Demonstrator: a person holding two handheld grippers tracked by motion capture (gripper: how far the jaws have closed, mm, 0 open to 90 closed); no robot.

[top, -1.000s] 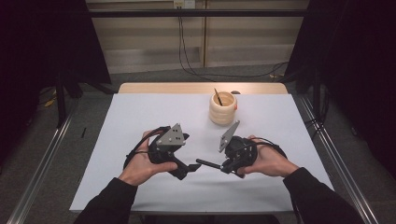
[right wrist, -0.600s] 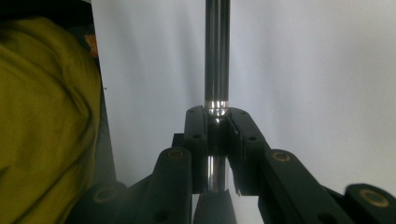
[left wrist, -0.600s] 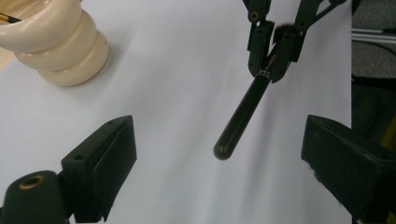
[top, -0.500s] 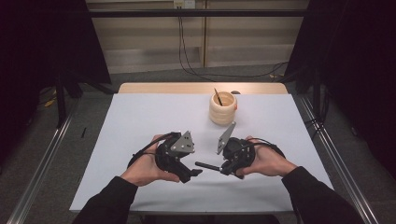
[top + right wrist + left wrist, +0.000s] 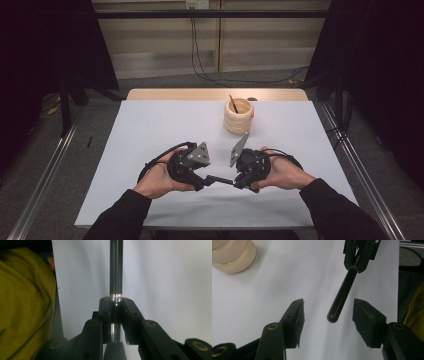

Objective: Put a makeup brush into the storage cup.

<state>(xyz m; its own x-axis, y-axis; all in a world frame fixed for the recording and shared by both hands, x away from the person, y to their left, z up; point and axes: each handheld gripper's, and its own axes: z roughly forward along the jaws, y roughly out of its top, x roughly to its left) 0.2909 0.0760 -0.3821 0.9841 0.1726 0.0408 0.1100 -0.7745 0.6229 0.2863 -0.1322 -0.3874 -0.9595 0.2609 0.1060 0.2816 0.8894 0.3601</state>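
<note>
Left gripper view, left gripper [image 5: 328, 312] fingers half open, closing around pen [image 5: 342, 293], not touching, right gripper [image 5: 116, 312] fingers clamped on pen, bench [image 5: 150, 130].

Glossy black pen [image 5: 342, 293] with shiny metal band, matt black plastic fingers [image 5: 293, 322], smooth matt white table cover [image 5: 165, 130], cream ribbed holder [image 5: 238, 116]

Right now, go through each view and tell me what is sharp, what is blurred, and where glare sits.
High view: even light, dark surroundings, the white table and the cream holder fairly sharp. Left gripper view: the black pen is crisp, with soft shadows on the table. Right gripper view: a bright glint on the pen's metal ring; the yellow-green cloth is out of focus.
</note>
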